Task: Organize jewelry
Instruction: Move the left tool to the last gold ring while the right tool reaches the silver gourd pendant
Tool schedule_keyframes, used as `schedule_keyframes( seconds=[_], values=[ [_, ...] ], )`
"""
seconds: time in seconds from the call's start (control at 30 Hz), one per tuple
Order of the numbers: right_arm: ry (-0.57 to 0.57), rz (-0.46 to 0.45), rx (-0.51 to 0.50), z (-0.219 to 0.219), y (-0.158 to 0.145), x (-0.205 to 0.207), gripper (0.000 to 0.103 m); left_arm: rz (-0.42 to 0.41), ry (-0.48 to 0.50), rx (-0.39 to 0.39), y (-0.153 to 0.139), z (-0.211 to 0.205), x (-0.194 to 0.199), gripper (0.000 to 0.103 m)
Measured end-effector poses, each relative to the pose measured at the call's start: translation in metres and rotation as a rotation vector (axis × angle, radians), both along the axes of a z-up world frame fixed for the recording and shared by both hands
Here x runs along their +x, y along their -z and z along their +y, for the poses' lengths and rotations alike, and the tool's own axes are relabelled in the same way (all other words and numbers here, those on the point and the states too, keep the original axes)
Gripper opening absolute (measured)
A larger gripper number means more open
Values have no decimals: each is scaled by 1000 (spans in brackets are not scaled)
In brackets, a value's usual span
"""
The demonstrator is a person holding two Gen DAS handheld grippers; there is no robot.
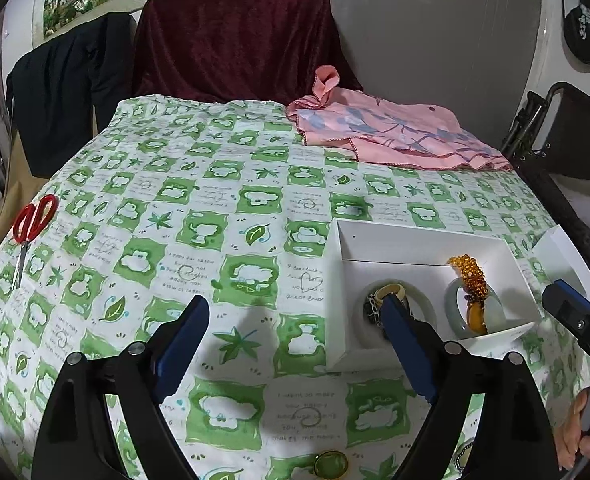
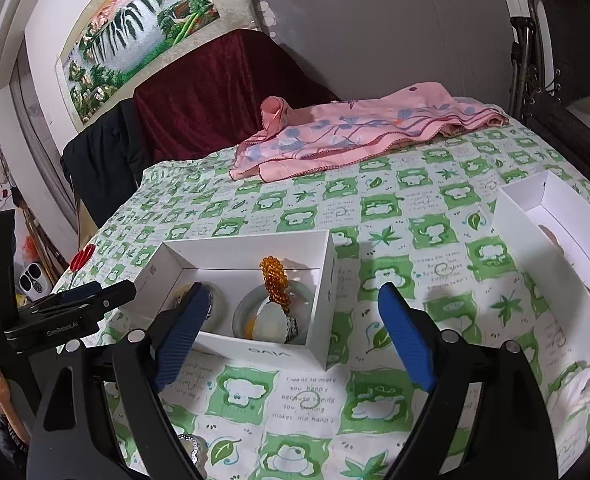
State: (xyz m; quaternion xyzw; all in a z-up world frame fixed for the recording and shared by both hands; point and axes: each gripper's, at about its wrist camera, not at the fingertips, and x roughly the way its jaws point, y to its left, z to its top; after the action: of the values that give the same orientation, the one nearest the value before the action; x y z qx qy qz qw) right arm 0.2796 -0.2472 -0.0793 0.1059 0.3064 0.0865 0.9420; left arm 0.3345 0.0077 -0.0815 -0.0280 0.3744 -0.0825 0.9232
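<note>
White card forms the box (image 1: 423,248) that holds the jewelry, seen at the right middle of the left wrist view and at the centre of the right wrist view. Inside it lie two pale green bangles (image 1: 495,312), an amber bead strand (image 1: 469,276) draped over the right-hand one, a small cream ring (image 1: 391,292) and a dark chain on the left-hand one. A yellow-green ring (image 1: 331,464) sits loose on the cloth at the bottom edge of the left view, and a silvery piece (image 2: 191,446) lies at the bottom left of the right view.

Both grippers stand wide apart with nothing between their pads. The left gripper (image 1: 295,348) points down at the cloth beside the box, its right finger crossing in front of the box's near left corner; whether it touches I cannot tell. The right gripper (image 2: 291,336) frames the box's near wall, its left finger overlapping the near left corner. A hand (image 1: 575,436) shows at the lower right of the left view.

Green-and-white checked cloth (image 1: 215,200) covers the surface, with much open room to the left and behind the box. Red scissors (image 1: 31,228) lie at the far left edge, a pink cloth (image 1: 395,136) at the back, and a second white box (image 2: 555,232) at the right edge of the right view.
</note>
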Motion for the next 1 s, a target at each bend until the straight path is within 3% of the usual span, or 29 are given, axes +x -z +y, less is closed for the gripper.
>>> schedule_keyframes(
  seconds=[0.27, 1.0],
  values=[
    [22, -1, 11, -1, 3, -11, 82, 3, -19, -3, 3, 8, -15, 89],
    [-15, -15, -48, 27, 12, -70, 83, -51, -41, 117, 11, 6, -94, 89]
  ],
)
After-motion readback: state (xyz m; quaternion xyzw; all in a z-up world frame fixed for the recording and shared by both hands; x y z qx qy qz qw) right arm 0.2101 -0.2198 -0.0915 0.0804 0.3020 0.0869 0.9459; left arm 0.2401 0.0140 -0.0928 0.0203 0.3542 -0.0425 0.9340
